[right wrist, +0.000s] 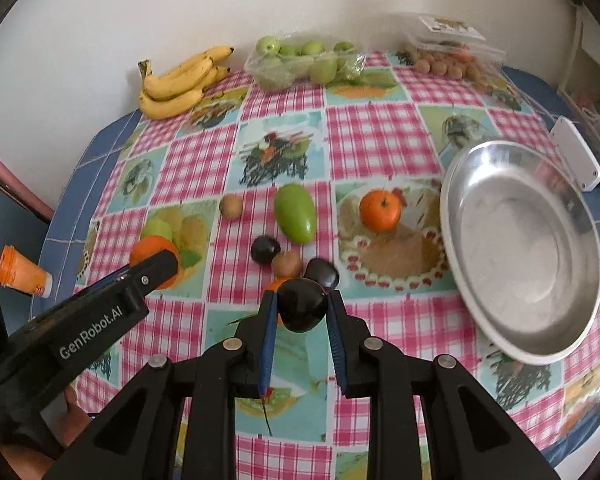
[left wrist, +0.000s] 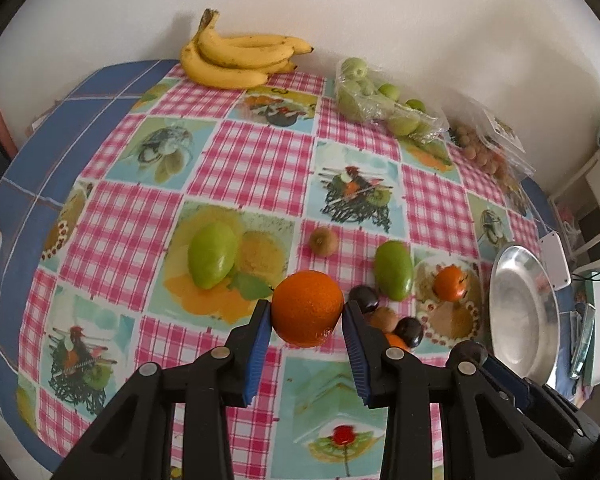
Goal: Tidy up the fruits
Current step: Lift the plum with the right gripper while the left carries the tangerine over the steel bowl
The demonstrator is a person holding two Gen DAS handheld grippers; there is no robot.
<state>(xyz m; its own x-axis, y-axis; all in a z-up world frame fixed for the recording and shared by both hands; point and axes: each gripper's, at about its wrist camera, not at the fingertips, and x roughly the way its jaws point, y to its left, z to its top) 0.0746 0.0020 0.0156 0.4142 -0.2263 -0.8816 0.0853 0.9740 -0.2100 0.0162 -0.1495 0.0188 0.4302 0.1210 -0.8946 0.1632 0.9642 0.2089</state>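
Two grips live: my left gripper (left wrist: 306, 312) pinches the orange (left wrist: 307, 307), right gripper (right wrist: 302, 308) pinches a plum (right wrist: 302, 309), both round, could slip before the bowl (right wrist: 480, 332)

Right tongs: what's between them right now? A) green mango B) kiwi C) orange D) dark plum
D: in the right wrist view the right tongs are closed on a dark plum, its sides against both blue pads; the large orange sits in the left tongs instead.
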